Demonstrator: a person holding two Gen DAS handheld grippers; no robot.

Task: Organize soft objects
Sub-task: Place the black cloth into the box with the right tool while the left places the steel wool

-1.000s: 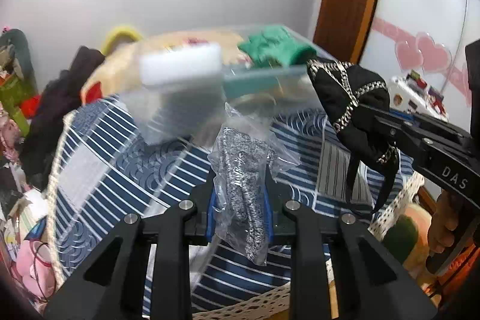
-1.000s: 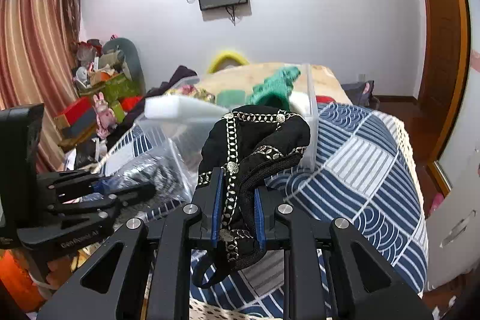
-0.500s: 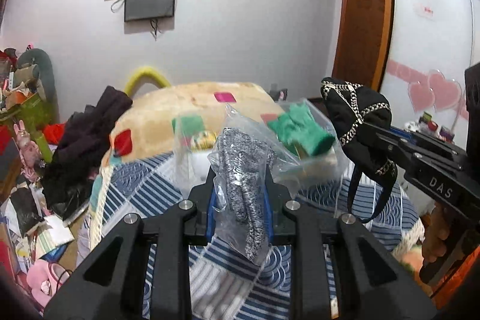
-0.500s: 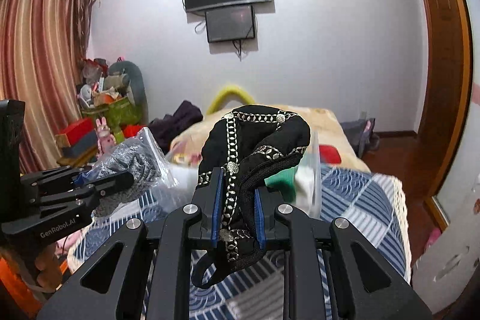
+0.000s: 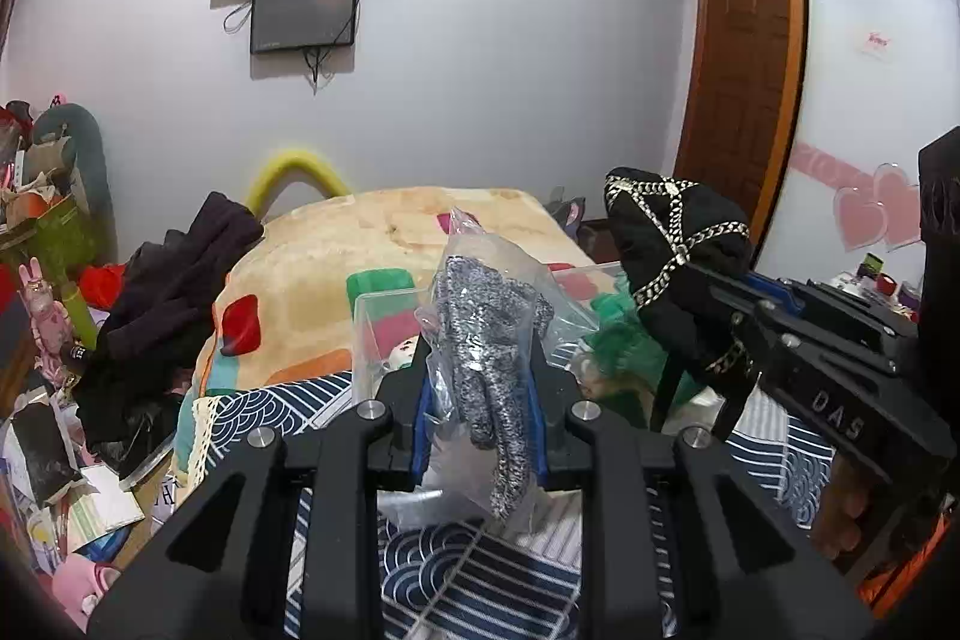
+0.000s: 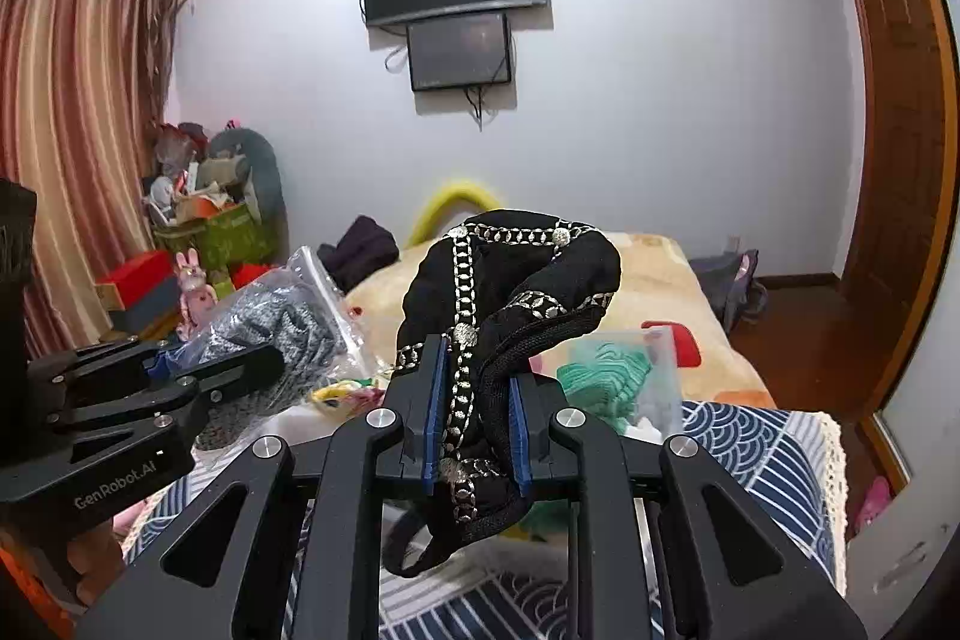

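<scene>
My left gripper [image 5: 480,418] is shut on a clear plastic bag with a grey speckled knit item [image 5: 486,340] and holds it up above the bed; it also shows in the right wrist view [image 6: 270,328]. My right gripper [image 6: 474,430] is shut on a black fabric pouch with silver chain trim [image 6: 510,280], held up to the right of the left one; the pouch shows in the left wrist view [image 5: 678,244]. Below and behind them stands a clear plastic bin [image 5: 384,334] holding a green knit item [image 6: 606,376] and other soft things.
The bin sits on a blue patterned bedspread [image 6: 762,454] with a beige blanket [image 5: 336,268] beyond. Dark clothes [image 5: 174,298] lie at the bed's left edge. Cluttered boxes and toys [image 6: 198,244] stand left; a wooden door [image 6: 894,148] is right.
Both grippers have risen and tilted up with their loads still held. The bin now sits lower and farther in view, and the wall and TV fill the upper frame.
</scene>
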